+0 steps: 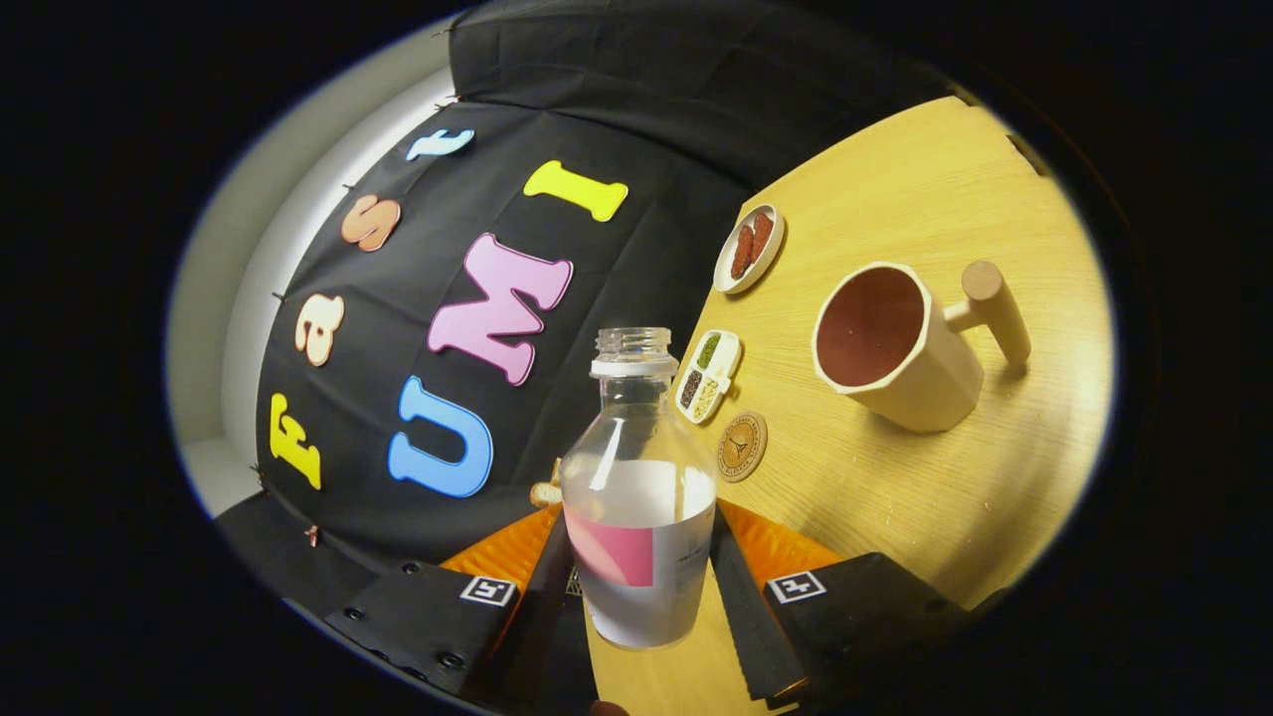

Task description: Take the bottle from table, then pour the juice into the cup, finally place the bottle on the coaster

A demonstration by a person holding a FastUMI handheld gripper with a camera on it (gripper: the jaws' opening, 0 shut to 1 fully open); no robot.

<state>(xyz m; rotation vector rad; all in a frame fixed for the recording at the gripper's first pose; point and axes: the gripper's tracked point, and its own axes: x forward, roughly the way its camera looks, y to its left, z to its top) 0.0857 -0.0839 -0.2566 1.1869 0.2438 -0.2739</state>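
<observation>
Clear plastic bottle (636,497) sits right between my gripper (636,582) fingers, and I've got both of them clamped against its sides, one on each flank of the white and pink label. Its cap is off, the neck is open, and it stands roughly in line with the fingers while the whole scene around it leans. From the bottle, the wooden table (895,497) spreads away past its far side. Just beyond the bottle's shoulder I see the round brown coaster (742,447), flat on the wood. A small white divided dish (708,376) with green and dark fillings lies just past the coaster. Farther out is an oval dish (749,248) holding reddish pieces. The cream cup (900,348), reddish-brown inside, with a wooden peg handle, stands well apart from the bottle, across the table from the coaster
</observation>
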